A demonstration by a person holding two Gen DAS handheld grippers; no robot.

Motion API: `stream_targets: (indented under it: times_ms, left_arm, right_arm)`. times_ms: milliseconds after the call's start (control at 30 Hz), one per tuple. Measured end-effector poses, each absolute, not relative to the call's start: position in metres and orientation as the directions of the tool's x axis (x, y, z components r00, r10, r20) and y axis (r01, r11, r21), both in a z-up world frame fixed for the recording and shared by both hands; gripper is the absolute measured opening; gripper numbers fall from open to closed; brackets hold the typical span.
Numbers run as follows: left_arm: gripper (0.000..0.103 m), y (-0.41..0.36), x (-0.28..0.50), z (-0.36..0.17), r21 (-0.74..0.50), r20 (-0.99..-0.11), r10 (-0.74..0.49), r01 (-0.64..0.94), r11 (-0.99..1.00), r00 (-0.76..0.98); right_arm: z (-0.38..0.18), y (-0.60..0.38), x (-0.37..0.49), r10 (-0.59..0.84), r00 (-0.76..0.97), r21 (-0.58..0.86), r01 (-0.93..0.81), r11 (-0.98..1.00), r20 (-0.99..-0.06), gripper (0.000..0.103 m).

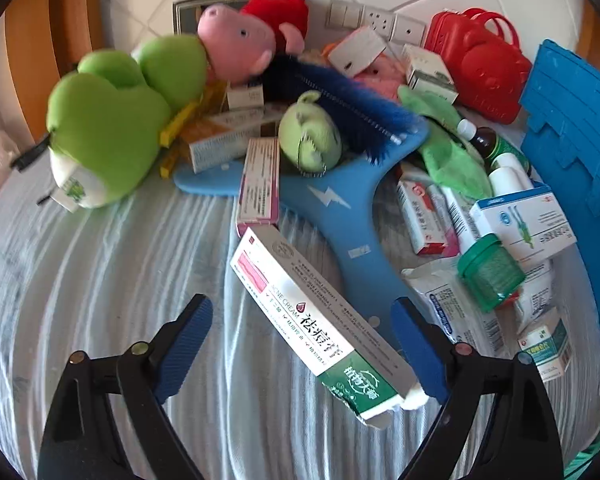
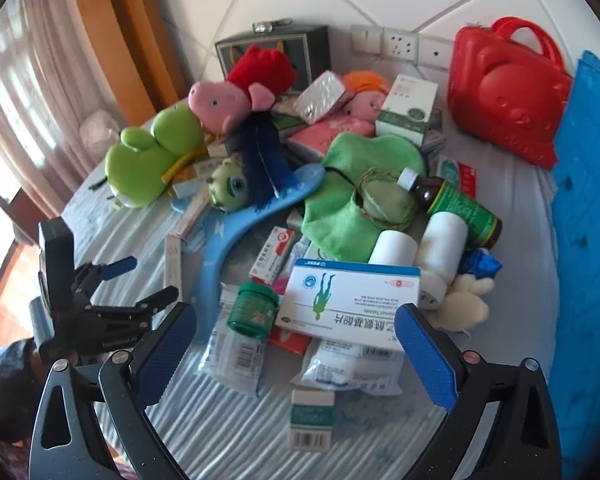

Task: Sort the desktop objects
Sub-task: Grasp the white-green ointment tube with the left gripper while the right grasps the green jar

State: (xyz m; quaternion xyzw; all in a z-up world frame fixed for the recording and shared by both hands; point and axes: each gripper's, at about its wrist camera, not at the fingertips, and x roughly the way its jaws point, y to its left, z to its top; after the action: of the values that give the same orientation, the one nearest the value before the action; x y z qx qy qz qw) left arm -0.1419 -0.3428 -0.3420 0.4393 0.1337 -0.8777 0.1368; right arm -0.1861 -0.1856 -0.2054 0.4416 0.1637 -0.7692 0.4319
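Observation:
A cluttered pile of toys and medicine packs lies on a striped grey cloth (image 1: pixel 100 280). My left gripper (image 1: pixel 302 344) is open, and a long white-and-green acne cream box (image 1: pixel 300 312) lies slantwise between its blue pads, the left pad well apart from it. That gripper also shows at the left of the right wrist view (image 2: pixel 144 280). My right gripper (image 2: pixel 296 356) is open above white sachets (image 2: pixel 340 364), just short of a white-and-blue tablet box (image 2: pixel 352 304). A small green-and-white box (image 2: pixel 312 416) lies between its fingers, nearer the camera.
Plush toys crowd the back: a green one (image 1: pixel 108 128), a pink pig (image 1: pixel 236 48) and a one-eyed monster (image 1: pixel 308 136). A blue boomerang shape (image 1: pixel 340 208), green jar (image 2: pixel 252 310), brown bottle (image 2: pixel 456 204) and green cloth (image 2: pixel 352 200) fill the middle. A red case (image 2: pixel 504 92) and blue mat (image 2: pixel 588 240) stand at right.

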Motion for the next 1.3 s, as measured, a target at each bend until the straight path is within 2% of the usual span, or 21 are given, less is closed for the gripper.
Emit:
stream_targets:
  times_ms: [33,100,233,400,533,600,700,767,800,867,933,967,1033,1133,1300]
  left_arm:
    - [0.079,-0.344,-0.145,-0.348,-0.120,-0.817,-0.114,0.361,-0.925,-0.565]
    - [0.078,-0.347,-0.150,-0.361,-0.137,-0.844,-0.090,0.375,-0.917,-0.529]
    - [0.078,-0.352,-0.140,-0.363,-0.144,-0.838,-0.095,0.385,-0.911,-0.537]
    - [0.078,-0.349,-0.142,-0.367,-0.104,-0.828,-0.138,0.390,-0.915,-0.543]
    - [0.079,-0.344,-0.142,-0.367,-0.053,-0.833,-0.167,0.377,-0.925,-0.528]
    - [0.079,-0.345,-0.138,-0.367,-0.058,-0.831,-0.164,0.377,-0.924,-0.531]
    - [0.079,-0.346,-0.136,-0.367,-0.056,-0.833,-0.170,0.385,-0.921,-0.527]
    - [0.086,-0.342,-0.137,-0.369,-0.016,-0.828,-0.205,0.388,-0.921,-0.521]
    - [0.095,-0.343,-0.139,-0.371,-0.011,-0.831,-0.225,0.419,-0.908,-0.508]
    - [0.094,-0.349,-0.140,-0.371,-0.031,-0.842,-0.204,0.422,-0.906,-0.499]
    - [0.072,-0.350,-0.137,-0.367,-0.045,-0.838,-0.163,0.364,-0.930,-0.521]
    - [0.068,-0.351,-0.134,-0.365,-0.058,-0.837,-0.143,0.345,-0.937,-0.529]
    - [0.049,-0.355,-0.130,-0.362,-0.080,-0.841,-0.108,0.320,-0.944,-0.529]
    - [0.037,-0.356,-0.126,-0.347,-0.101,-0.832,-0.076,0.284,-0.954,-0.550]
    - [0.036,-0.358,-0.123,-0.306,-0.055,-0.765,-0.084,0.194,-0.979,-0.639]
  right_arm:
    - [-0.211,-0.189,-0.188,-0.519,-0.224,0.135,0.813,-0.566,-0.825,0.100]
    - [-0.226,-0.199,-0.192,-0.511,-0.176,0.156,0.826,-0.542,-0.842,0.095]
    - [-0.252,-0.219,-0.192,-0.493,-0.119,0.170,0.848,-0.501,-0.862,0.093]
    - [-0.282,-0.248,-0.188,-0.470,-0.044,0.202,0.865,-0.459,-0.881,0.077]
    - [-0.286,-0.267,-0.176,-0.398,-0.119,0.074,0.896,-0.438,-0.910,0.069]
    - [-0.288,-0.274,-0.168,-0.355,-0.161,0.004,0.906,-0.423,-0.921,0.046]
    - [-0.295,-0.277,-0.158,-0.319,-0.179,-0.029,0.906,-0.423,-0.931,0.044]
    - [-0.304,-0.280,-0.150,-0.283,-0.203,-0.076,0.912,-0.403,-0.937,0.042]
    - [-0.310,-0.281,-0.149,-0.269,-0.198,-0.080,0.915,-0.395,-0.943,0.040]
    - [-0.313,-0.284,-0.152,-0.280,-0.167,-0.037,0.909,-0.416,-0.945,0.040]
    - [-0.304,-0.275,-0.160,-0.321,-0.141,0.031,0.879,-0.476,-0.937,0.040]
    - [-0.295,-0.268,-0.161,-0.340,-0.154,0.034,0.871,-0.490,-0.928,0.040]
    - [-0.278,-0.258,-0.161,-0.371,-0.159,0.054,0.864,-0.501,-0.915,0.040]
    - [-0.252,-0.245,-0.160,-0.417,-0.181,0.069,0.852,-0.518,-0.891,0.040]
    - [-0.218,-0.233,-0.154,-0.468,-0.247,0.060,0.833,-0.550,-0.849,0.040]
